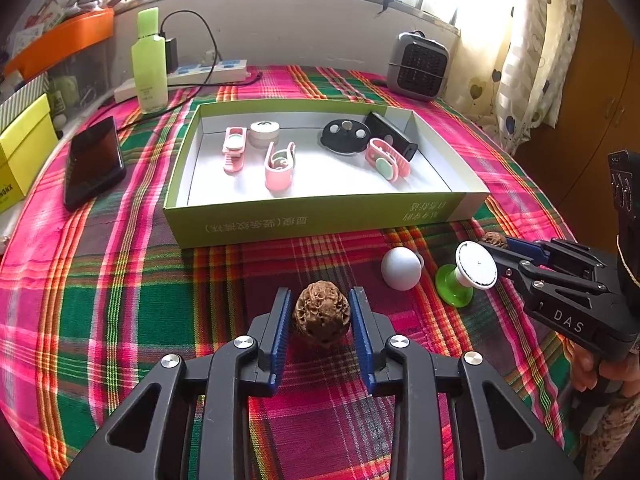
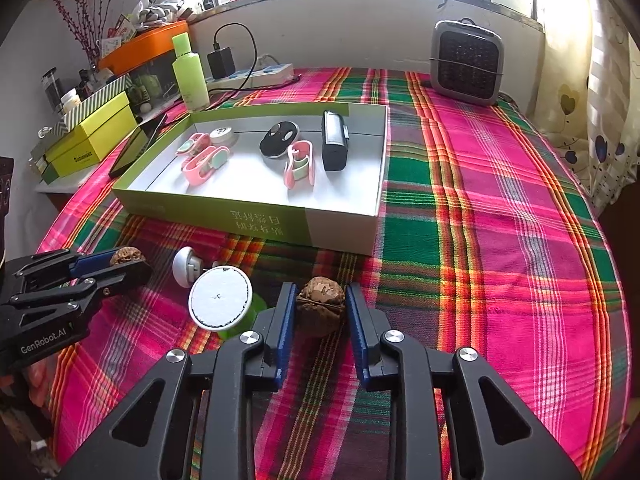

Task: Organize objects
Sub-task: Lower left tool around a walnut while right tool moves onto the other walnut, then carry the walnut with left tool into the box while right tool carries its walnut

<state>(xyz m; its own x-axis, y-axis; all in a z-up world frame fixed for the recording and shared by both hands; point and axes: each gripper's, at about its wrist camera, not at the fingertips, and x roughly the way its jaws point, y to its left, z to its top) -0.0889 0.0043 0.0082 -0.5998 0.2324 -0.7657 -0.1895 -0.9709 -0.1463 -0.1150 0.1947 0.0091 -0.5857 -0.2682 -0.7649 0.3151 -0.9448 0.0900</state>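
Note:
Two brown walnuts lie on the plaid cloth in front of an open green box (image 1: 312,220). My left gripper (image 1: 322,312) has its blue pads on both sides of one walnut (image 1: 322,314), touching it. My right gripper (image 2: 320,308) likewise closes on the other walnut (image 2: 320,306). In the left wrist view the right gripper (image 1: 500,246) shows at the right, with its walnut (image 1: 494,239) at the tips. In the right wrist view the left gripper (image 2: 124,262) shows at the left with its walnut (image 2: 127,257).
Between the grippers lie a white ball-shaped piece (image 1: 401,268) and a green-and-white spool (image 1: 466,276). The box holds pink clips, a round tin and black items. A phone (image 1: 92,162), green bottle (image 1: 150,62), power strip and small heater (image 1: 418,66) stand behind.

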